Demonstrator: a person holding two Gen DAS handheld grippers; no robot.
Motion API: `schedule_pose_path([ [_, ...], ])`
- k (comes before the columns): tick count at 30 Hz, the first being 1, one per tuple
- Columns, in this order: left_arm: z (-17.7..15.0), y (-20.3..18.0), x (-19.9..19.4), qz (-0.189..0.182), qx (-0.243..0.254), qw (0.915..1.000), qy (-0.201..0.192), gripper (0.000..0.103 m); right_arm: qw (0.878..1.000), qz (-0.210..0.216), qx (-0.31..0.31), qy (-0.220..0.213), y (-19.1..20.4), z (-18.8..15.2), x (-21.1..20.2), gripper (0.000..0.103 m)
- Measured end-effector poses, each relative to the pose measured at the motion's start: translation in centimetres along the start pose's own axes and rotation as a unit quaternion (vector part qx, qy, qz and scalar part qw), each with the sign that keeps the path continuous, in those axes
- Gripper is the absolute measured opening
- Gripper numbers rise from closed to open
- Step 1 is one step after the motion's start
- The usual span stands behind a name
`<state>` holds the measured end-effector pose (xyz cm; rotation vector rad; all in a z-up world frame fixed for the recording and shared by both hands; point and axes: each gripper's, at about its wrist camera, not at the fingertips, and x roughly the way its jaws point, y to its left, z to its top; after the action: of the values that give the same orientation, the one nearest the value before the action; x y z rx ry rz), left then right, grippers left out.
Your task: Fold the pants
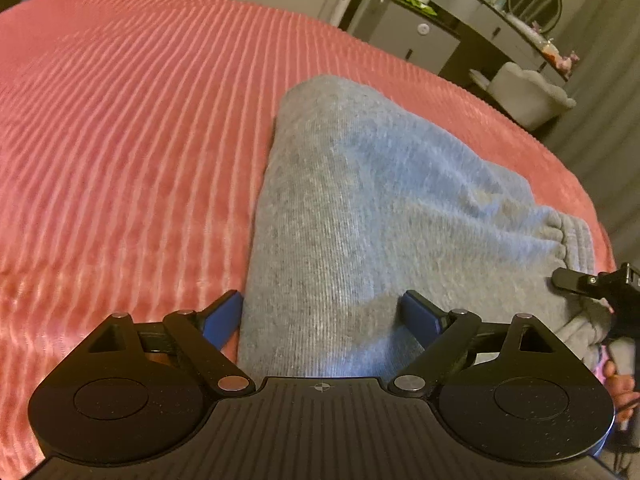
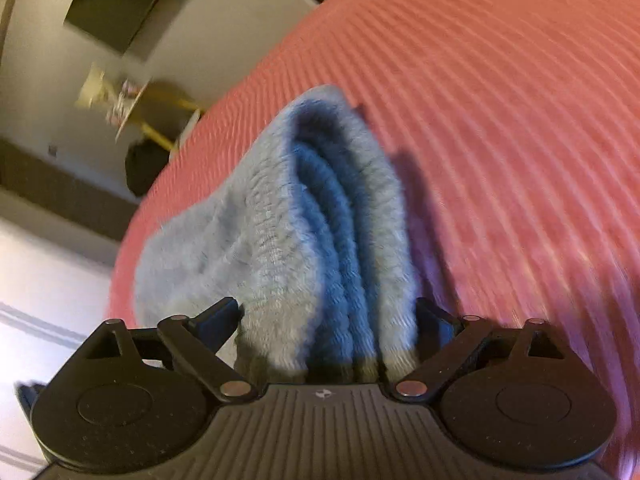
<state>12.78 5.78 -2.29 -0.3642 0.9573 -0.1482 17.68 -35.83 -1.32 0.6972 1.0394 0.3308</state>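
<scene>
Left gripper (image 1: 322, 314) low, level, pinching folded grey sweatpants (image 1: 360, 200) on pink ribbed bedspread (image 1: 120, 120); right gripper (image 2: 328, 320) rolled sideways, clamping the layered waistband edge near bed's edge.

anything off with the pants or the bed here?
Nothing stands out. The grey pants lie folded on the pink bedspread, with fabric between the fingers of the left gripper and right gripper.
</scene>
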Motion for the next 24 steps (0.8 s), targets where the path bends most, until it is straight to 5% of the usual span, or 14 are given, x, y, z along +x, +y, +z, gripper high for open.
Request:
schedule_pose_path([
  [3,0.5,-0.4,0.6,-0.013,0.005,0.9999,0.0,0.09,1.0,0.005,-0.009,-0.003,0.5,0.0,0.3,0.098],
  [5,0.8,-0.5,1.1,-0.019,0.011,0.9998,0.0,0.089,1.0,-0.003,-0.008,-0.01,0.7,-0.1,0.3,0.078],
  [8,1.1,-0.3,1.6,-0.032,0.017,0.9993,0.001,0.089,1.0,-0.006,0.002,-0.017,0.8,0.0,0.4,0.063],
  [12,1.5,-0.1,2.2,-0.046,0.016,0.9988,-0.002,0.089,1.0,-0.003,0.006,-0.011,0.7,0.2,0.5,0.069],
  [15,1.5,-0.3,2.4,-0.049,0.019,0.9986,-0.007,0.088,1.0,0.014,0.005,-0.002,0.7,0.6,1.3,0.084],
  [19,1.2,-0.4,2.0,-0.048,0.019,0.9983,-0.027,0.07,1.0,0.019,0.021,-0.008,0.8,0.6,1.2,0.086],
  [21,1.1,-0.4,1.8,-0.051,0.014,0.998,-0.035,0.063,1.0,-0.01,0.004,-0.021,1.5,0.3,1.2,0.064],
  [24,0.9,-0.4,1.1,-0.048,0.013,0.9973,-0.054,0.047,0.999,-0.028,-0.019,-0.037,2.3,-0.8,0.6,0.054],
])
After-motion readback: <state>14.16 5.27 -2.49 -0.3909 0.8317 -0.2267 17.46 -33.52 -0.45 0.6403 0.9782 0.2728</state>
